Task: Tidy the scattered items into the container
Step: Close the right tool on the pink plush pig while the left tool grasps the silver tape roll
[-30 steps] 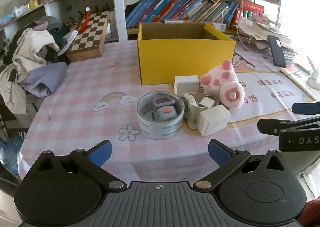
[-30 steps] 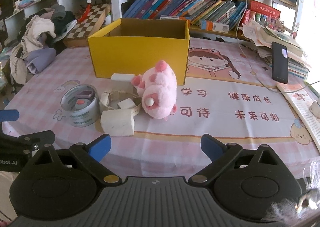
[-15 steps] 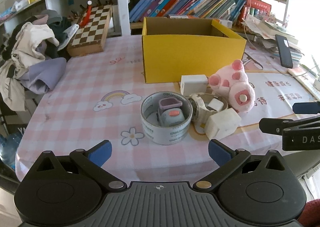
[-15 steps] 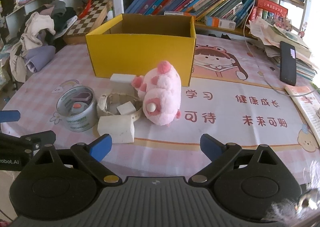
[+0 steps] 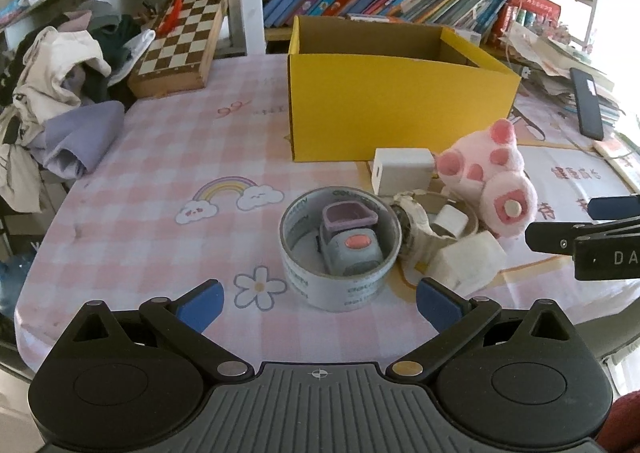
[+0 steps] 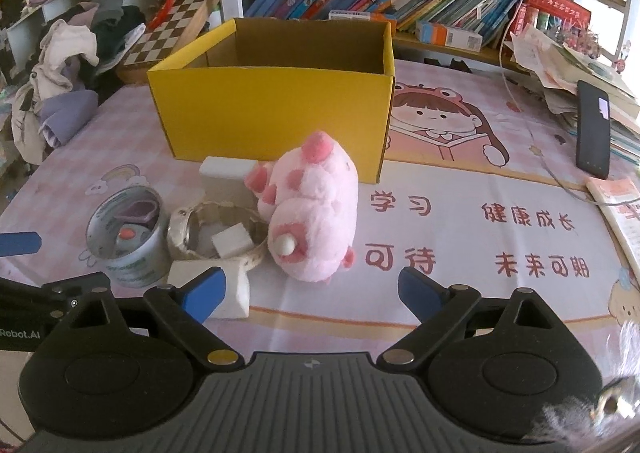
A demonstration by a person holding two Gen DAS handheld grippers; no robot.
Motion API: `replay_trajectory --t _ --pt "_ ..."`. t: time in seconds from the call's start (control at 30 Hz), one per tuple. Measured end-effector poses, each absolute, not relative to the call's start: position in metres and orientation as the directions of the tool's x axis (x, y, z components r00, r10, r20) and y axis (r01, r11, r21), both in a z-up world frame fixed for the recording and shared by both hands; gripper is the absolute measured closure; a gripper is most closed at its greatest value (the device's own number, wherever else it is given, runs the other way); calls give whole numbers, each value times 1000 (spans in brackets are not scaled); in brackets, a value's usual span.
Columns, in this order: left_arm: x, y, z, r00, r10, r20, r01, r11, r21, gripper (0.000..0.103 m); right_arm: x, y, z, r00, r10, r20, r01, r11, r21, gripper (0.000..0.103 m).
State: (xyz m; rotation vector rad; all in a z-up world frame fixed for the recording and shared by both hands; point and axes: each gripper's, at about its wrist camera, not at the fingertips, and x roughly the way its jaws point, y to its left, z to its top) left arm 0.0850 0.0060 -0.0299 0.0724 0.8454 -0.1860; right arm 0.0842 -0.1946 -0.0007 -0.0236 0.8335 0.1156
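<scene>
While scattered: three white blocks (image 6: 234,241), one box (image 6: 276,109)

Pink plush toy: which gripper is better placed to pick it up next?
Right. In its own view the pink plush toy lies straight ahead of the right gripper, whose jaws are closing with nothing between them. The left gripper faces the tape roll instead.

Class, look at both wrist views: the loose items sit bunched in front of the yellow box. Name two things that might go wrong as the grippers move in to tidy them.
1. The pink plush toy, white block and paper ring touch, so grabbing one may drag the others.
2. The tape roll holds a small device loosely; lifting the roll may leave it behind.
</scene>
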Motion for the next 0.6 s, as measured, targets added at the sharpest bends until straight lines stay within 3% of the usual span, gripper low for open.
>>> replay_trajectory --t 0.6 --pt "124 -12 -50 611 -118 -783 246 968 46 4 146 -200 -12 617 115 -778 -137 990 37 14"
